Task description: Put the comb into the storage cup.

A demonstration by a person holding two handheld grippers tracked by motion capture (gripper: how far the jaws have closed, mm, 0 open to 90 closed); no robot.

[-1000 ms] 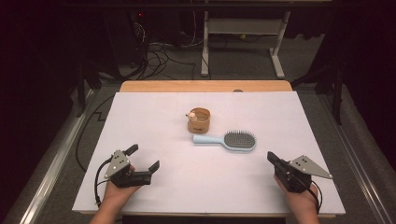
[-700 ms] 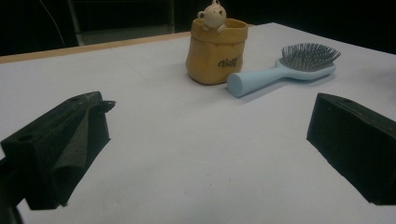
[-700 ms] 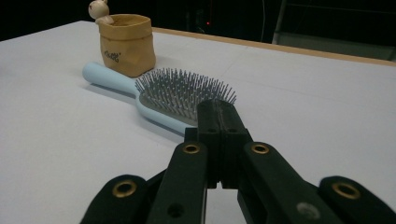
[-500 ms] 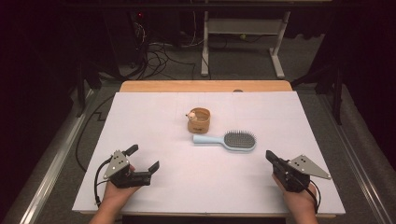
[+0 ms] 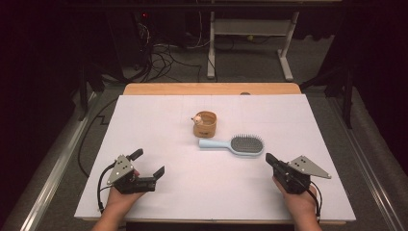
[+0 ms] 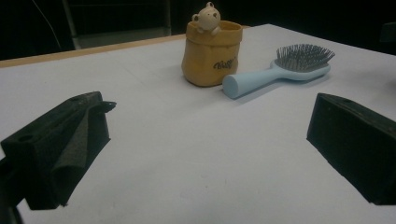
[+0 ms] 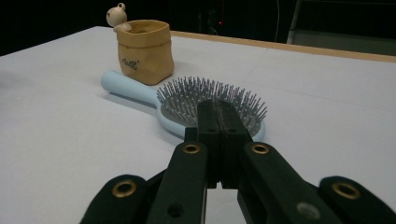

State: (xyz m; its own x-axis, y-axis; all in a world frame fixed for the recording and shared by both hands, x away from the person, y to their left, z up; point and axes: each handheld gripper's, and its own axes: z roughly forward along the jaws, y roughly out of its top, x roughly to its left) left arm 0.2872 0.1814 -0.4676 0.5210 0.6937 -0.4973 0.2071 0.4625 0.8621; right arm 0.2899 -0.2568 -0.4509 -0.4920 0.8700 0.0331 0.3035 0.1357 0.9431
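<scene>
Hairbrush lying flat mid-table toward the right edge, untouched, handle end just beside the bear cup. Nothing shifted on the table over the last second; only a slight creep of the right gripper toward the brush head, likely lining up a pick. Jaws pressed together, empty. Left gripper parked near the front-left corner, spread wide, holding nothing.

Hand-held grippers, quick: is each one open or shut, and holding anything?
Left hand-held gripper: open, holding nothing.
Right hand-held gripper: shut, holding nothing, pointing at the hairbrush.
</scene>
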